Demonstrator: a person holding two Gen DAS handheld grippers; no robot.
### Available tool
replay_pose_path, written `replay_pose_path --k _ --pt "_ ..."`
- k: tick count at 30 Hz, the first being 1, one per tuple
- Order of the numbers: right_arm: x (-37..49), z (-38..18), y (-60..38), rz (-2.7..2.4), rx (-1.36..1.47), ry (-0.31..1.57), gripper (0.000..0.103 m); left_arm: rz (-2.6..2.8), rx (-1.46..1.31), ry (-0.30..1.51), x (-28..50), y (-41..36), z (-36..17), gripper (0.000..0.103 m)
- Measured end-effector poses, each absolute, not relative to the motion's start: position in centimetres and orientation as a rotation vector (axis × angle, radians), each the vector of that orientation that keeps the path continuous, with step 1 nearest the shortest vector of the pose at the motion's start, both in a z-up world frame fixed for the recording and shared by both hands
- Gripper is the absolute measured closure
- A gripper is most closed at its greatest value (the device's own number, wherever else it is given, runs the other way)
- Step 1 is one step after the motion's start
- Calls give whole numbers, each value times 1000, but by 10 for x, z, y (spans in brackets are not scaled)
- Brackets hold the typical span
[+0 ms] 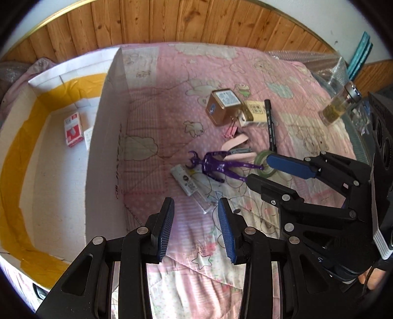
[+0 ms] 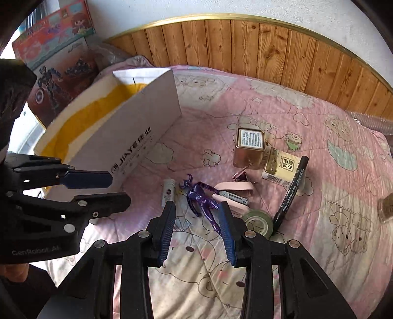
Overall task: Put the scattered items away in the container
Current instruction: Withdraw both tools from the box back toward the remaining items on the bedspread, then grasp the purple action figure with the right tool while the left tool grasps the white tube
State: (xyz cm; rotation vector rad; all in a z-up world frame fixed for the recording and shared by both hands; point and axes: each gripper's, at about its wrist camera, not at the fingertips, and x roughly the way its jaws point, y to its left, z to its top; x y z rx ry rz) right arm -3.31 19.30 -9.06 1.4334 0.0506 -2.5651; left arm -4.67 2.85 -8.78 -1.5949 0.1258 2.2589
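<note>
Scattered on the pink quilt lie a purple figure (image 1: 216, 164) (image 2: 201, 198), a pale ruler strip (image 1: 186, 181) (image 2: 168, 191), a pink stapler (image 1: 235, 144) (image 2: 233, 191), a green tape roll (image 1: 264, 164) (image 2: 258, 222), a black marker (image 1: 270, 125) (image 2: 291, 193), a gold tin (image 1: 222, 106) (image 2: 249, 147) and a cream carton (image 1: 255, 111) (image 2: 282, 166). The white cardboard box (image 1: 103, 147) (image 2: 137, 127) stands open on the left. My left gripper (image 1: 195, 208) (image 2: 118, 189) hovers open beside the box wall, short of the ruler. My right gripper (image 2: 196, 211) (image 1: 267, 171) is open just over the figure's legs, its pads apart from them.
A red and white packet (image 1: 73, 132) lies inside the box. A pink binder clip (image 1: 231, 131) sits by the tin. A glass bottle (image 1: 340, 103) (image 2: 385, 207) stands at the right. Toy boxes (image 2: 56, 49) lean behind the container. Wood panelling (image 1: 172, 22) backs the bed.
</note>
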Motion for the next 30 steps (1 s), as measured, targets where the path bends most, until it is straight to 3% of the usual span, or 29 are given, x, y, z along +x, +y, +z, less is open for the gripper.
replay_pose_path --k 6,12,13,14,15,17,20,24,29,30 --pt "-48 -124 191 -2521 1501 147 65 2219 -1669 74 -53 19 -113 64" --pt "-58 -140 199 -2496 1578 106 66 2208 -1682 61 -59 22 -120 64" --pt "-58 -138 201 -2467 1594 66 68 2213 -1680 61 -60 21 -120 64" --pt "-57 -138 202 -2407 1621 -25 82 2217 -1680 61 -61 20 -120 64" --pt "-56 -138 204 -2337 1644 -143 86 2218 -1681 63 -61 20 -122 64" --pt "-51 -136 202 -2258 1645 -245 86 2218 -1689 76 -62 21 -124 64" --pt "-44 -129 191 -2325 1612 -88 84 2213 -1711 76 -63 21 -130 64" --pt "-47 -127 188 -2447 1568 109 66 2219 -1715 32 -66 20 -130 64" --pt "-50 -156 188 -2413 1630 176 66 2219 -1726 -9 -72 21 -132 64" --pt "-49 -156 187 -2422 1626 204 71 2216 -1730 -11 -73 21 -134 64"
